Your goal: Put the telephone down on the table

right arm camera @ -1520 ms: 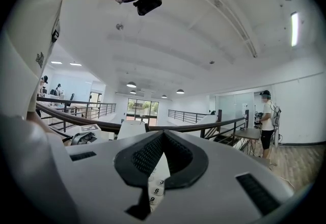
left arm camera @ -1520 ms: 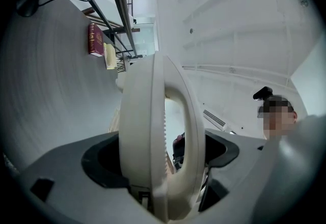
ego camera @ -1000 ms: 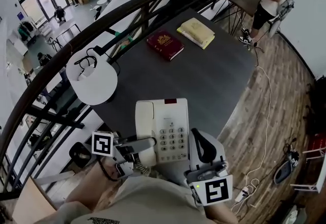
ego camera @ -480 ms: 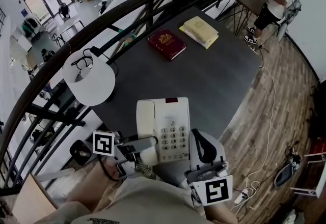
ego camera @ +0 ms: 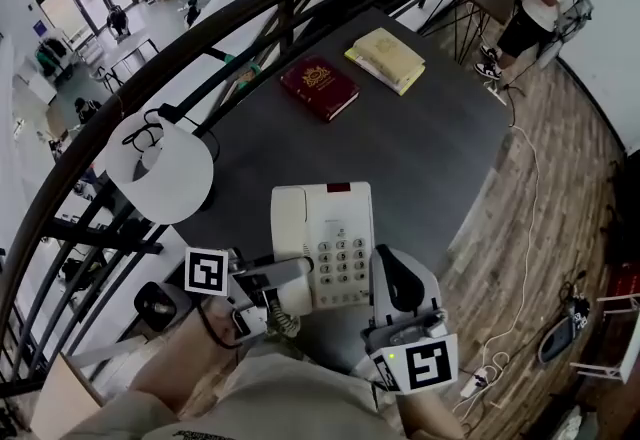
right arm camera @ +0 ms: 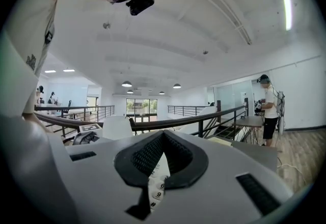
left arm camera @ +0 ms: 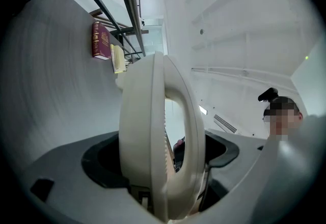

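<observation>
Cream telephone (ego camera: 322, 243) held between 2 grippers at the near edge of a dark desk (ego camera: 420, 158). The left gripper (ego camera: 283, 278) fingers (left arm camera: 102, 162) clamp its handset side. The right gripper (ego camera: 388, 280) fingers (right arm camera: 178, 159) clamp its keypad side.

Left hand-held gripper (ego camera: 283, 280) sits at the lower left of the head view, pointing right, jaws clamped on the phone (ego camera: 335, 233) at its near left end. Right hand-held gripper (ego camera: 388, 268) sits at lower centre-right, pointing up-frame, jaws closed on the phone's right edge. The bare left forearm (ego camera: 175, 373) runs to the bottom edge.
</observation>
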Available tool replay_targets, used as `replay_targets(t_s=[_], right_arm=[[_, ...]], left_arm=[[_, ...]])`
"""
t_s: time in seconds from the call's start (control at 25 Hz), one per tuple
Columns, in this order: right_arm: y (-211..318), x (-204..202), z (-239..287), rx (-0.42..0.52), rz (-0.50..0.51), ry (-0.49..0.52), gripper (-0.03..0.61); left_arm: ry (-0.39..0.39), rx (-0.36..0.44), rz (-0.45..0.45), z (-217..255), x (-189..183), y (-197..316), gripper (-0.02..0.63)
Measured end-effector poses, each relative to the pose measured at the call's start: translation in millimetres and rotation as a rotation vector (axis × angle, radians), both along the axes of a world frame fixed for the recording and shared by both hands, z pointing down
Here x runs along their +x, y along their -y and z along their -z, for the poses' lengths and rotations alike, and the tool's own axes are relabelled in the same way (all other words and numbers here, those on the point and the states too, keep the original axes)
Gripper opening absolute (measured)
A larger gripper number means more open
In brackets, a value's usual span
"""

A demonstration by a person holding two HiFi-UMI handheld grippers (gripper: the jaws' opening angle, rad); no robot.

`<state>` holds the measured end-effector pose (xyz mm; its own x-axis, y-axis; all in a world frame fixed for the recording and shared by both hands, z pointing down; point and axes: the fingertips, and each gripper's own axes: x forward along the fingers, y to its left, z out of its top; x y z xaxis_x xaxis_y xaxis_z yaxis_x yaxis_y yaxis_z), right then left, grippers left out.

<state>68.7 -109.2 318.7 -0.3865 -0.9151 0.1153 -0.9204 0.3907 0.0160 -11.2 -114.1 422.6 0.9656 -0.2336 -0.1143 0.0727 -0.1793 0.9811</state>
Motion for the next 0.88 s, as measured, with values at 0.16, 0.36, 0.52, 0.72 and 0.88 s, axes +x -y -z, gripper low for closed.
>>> replay_targets(t_s=[0.16, 0.36, 0.52, 0.72, 0.88], right_arm=[[28, 7, -7, 0.007, -0.014, -0.015, 0.000], [62, 15, -15, 0.008, -0.026, -0.029, 0.000], [88, 23, -25, -0.012, -0.039, -0.034, 0.000], [120, 26, -46, -0.042, -0.049, -0.022, 0.000], [147, 24, -65, -0.060, -0.052, -0.019, 0.000]], left_arm=[[0.001, 0.020, -0.019, -7, 18, 32, 0.422], [-0.012, 0.001, -0.023, -23, 38, 75, 0.422], [-0.001, 0.002, -0.032, -41, 51, 112, 0.422], [0.012, -0.026, -0.001, -72, 55, 152, 0.422], [0.002, -0.052, 0.033, -98, 52, 181, 0.422]])
